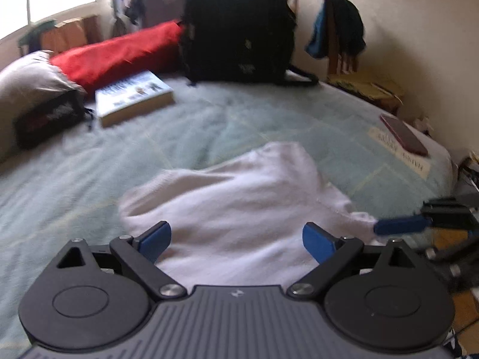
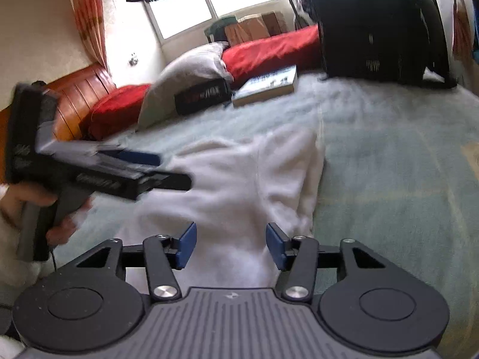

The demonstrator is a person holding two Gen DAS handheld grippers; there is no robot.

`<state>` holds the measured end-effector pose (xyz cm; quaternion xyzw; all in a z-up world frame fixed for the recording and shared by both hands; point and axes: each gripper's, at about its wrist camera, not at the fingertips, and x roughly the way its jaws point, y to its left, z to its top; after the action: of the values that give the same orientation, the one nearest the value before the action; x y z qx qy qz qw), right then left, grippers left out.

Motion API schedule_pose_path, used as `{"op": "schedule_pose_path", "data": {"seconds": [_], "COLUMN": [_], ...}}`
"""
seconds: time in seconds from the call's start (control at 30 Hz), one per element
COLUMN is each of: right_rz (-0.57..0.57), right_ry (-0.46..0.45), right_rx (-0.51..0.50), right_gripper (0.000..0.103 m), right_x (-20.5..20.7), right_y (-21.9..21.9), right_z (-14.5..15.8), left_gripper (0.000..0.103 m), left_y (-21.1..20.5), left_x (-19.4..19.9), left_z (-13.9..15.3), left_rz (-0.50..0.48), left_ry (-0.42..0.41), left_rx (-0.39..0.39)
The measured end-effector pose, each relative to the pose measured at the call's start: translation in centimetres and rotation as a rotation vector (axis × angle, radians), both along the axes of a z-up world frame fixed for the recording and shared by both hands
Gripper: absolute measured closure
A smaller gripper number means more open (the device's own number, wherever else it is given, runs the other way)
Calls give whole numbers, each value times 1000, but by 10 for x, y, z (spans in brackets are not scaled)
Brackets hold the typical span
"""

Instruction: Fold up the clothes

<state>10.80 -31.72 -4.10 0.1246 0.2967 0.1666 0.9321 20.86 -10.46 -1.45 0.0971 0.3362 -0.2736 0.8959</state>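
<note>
My left hand-held gripper (image 1: 236, 240) hangs released over the near end of the white garment (image 1: 239, 209), nothing pinched. My right hand-held gripper (image 2: 231, 245) has its pads parted too, with cloth lying between them but not clamped. The garment sits bunched and creased on the green bed cover (image 1: 89, 179), so I judge the folding barely begun: spreading flat and every fold remain. Beyond it, a book (image 1: 134, 97), a black pouch (image 1: 49, 116) and a backpack (image 1: 236, 30) stand well apart. A phone (image 1: 404, 134) lies near the bed's right edge. The middle is open.
</note>
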Motion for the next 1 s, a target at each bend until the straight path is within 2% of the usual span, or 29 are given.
{"op": "schedule_pose_path", "data": {"seconds": [0.1,0.2,0.33,0.43,0.47,0.5,0.53,0.57,0.63,0.73,0.9,1.0], "right_rz": [-23,-69,-70,-44,-43,-47,-51,-55,-68,-90,-116,-164], "right_ry": [-14,30,125,89,75,69,63,57,41,42,96,71], "right_rx": [-23,-10,171,217,211,208,205,201,180,140,211,171], "right_gripper": [47,47,48,52,54,61,77,85,88,88,81,80], "right_x": [19,42,63,65,65,64,64,64,61,56,60,49], "right_y": [-4,-14,-31,-30,-28,-28,-28,-28,-27,-28,-39,-46], "right_z": [5,-5,-32,-34,-33,-32,-32,-32,-29,-25,-38,-24], "left_gripper": [7,7,7,7,7,7,7,7,7,7,7,7], "left_y": [12,20,27,27,27,26,25,25,24,22,15,16], "left_x": [-8,-9,-6,-6,-6,-6,-6,-6,-7,-8,-17,-20], "left_z": [6,4,-1,-1,-2,-3,-4,-5,-6,-7,-7,-1], "left_rz": [49,82,102,97,92,91,91,92,88,71,16,-10], "left_ry": [-1,13,30,26,26,27,29,31,36,39,34,14], "left_rx": [-7,-10,-24,-29,-32,-34,-32,-28,-24,-33,-39,-49]}}
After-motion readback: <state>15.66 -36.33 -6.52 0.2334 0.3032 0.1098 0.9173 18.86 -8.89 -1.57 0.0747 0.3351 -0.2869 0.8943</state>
